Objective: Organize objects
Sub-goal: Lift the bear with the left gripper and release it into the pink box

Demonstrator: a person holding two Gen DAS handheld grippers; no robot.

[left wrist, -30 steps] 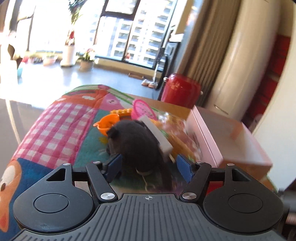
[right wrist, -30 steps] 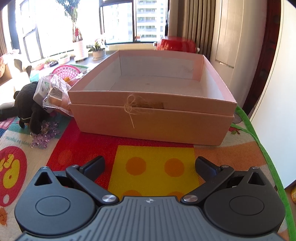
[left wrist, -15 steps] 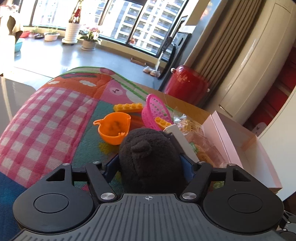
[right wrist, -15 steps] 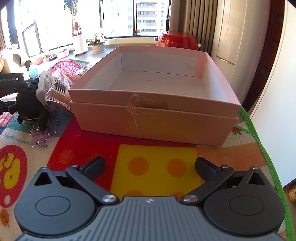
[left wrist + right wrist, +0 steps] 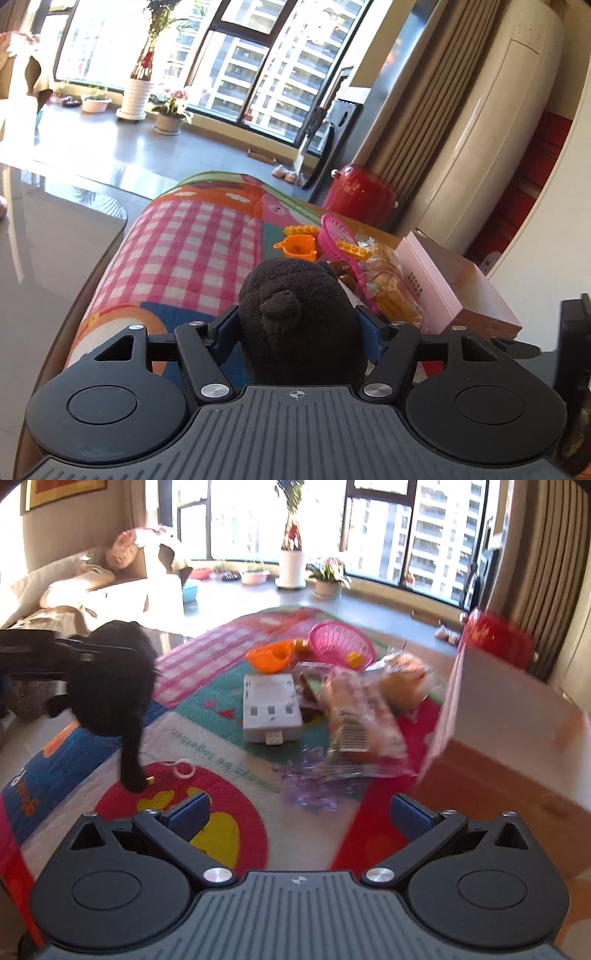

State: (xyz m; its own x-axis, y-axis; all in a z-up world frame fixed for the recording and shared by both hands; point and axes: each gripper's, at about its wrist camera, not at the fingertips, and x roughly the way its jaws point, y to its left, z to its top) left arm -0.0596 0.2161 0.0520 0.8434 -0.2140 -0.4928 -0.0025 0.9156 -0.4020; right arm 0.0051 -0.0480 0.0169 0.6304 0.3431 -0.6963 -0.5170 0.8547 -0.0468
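Sunlit windows and potted plants back a bright patchwork play mat (image 5: 207, 738) spread over the counter. At nine o'clock in the right wrist view, the left claw (image 5: 299, 325) grips a black plush toy (image 5: 110, 679), lifted with one leg dangling to the mat. Toward twelve lie a white power strip (image 5: 271, 705), an orange cup (image 5: 271, 657), a pink basket (image 5: 340, 642) and bagged snacks (image 5: 362, 716). At three o'clock stands the pink box (image 5: 509, 709). The right claw (image 5: 300, 812) gapes empty.

Home living room, high-rise flat: sofa (image 5: 74, 587) with cushions, bay window (image 5: 236, 62) facing apartment towers, potted plants (image 5: 328, 578) on the sill, curtains (image 5: 417, 122), floor-standing air conditioner (image 5: 487, 147), kids' play mat (image 5: 221, 716) strewn with toys.
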